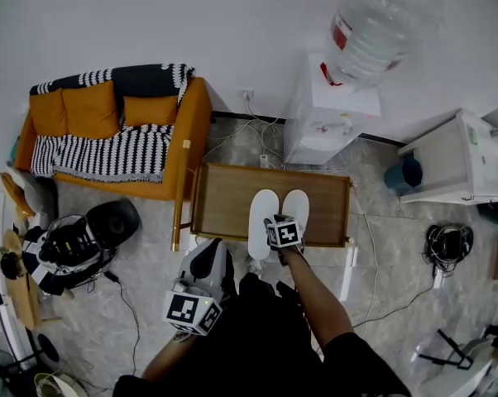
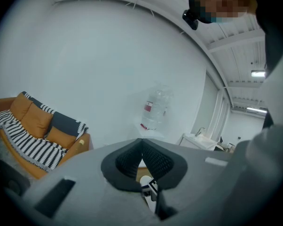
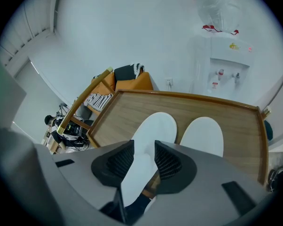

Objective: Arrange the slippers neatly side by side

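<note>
Right gripper view: your right tongs (image 3: 142, 149) stand wide apart around the heel of the left slipper (image 3: 153, 128).
The right slipper (image 3: 202, 134) lies just beside it at the bench's (image 3: 127, 109) near edge. Your left tongs (image 2: 141, 145) are closed and empty.

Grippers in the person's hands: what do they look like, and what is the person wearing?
The left gripper and the right gripper both have smooth grey bodies ending in two black ribbed pads. The left cube and the right cube on them are white with black square markers. No cables show on either. The person wears a black short-sleeved top.
</note>
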`<control>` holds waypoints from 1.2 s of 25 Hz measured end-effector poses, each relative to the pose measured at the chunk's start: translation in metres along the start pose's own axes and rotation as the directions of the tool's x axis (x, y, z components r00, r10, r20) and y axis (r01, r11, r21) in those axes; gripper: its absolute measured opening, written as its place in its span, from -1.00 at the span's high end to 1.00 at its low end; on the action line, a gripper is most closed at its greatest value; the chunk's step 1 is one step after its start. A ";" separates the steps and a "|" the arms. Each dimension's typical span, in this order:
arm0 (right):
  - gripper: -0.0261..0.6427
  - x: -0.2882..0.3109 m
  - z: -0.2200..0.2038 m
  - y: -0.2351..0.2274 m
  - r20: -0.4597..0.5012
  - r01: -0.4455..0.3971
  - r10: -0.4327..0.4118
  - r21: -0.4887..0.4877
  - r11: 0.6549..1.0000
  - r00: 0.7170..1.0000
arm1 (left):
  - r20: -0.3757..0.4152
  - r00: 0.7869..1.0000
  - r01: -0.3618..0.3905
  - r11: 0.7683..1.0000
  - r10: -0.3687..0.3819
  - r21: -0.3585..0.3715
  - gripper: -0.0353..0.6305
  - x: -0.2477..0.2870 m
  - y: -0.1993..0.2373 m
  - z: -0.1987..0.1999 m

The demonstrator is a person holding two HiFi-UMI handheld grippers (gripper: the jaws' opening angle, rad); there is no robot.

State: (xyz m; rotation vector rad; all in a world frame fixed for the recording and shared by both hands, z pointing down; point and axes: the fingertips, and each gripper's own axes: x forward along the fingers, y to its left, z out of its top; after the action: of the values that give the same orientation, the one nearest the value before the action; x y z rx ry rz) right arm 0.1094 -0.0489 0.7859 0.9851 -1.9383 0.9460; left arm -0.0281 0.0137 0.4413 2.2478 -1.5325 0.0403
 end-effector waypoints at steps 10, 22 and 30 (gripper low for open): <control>0.66 -0.077 0.026 0.004 0.174 0.004 -0.008 0.025 1.000 0.985 | 0.008 1.000 -0.018 1.000 0.018 -0.011 0.86 -0.016 -0.032 -0.005; 0.84 -0.194 0.056 0.026 0.430 0.038 -0.079 0.103 0.994 0.900 | 0.012 0.995 0.096 0.995 -0.096 0.026 0.86 -0.010 -0.048 0.005; 0.85 -0.251 0.057 0.064 0.530 0.080 -0.148 0.149 0.986 0.835 | 0.007 0.981 0.195 0.980 -0.195 0.045 0.86 -0.010 -0.043 0.017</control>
State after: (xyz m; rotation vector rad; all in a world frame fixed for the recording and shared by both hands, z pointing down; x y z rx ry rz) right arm 0.1441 0.0066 0.5286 1.5549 -2.2600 0.7744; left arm 0.0025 0.0298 0.4092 2.4267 -1.3215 0.0047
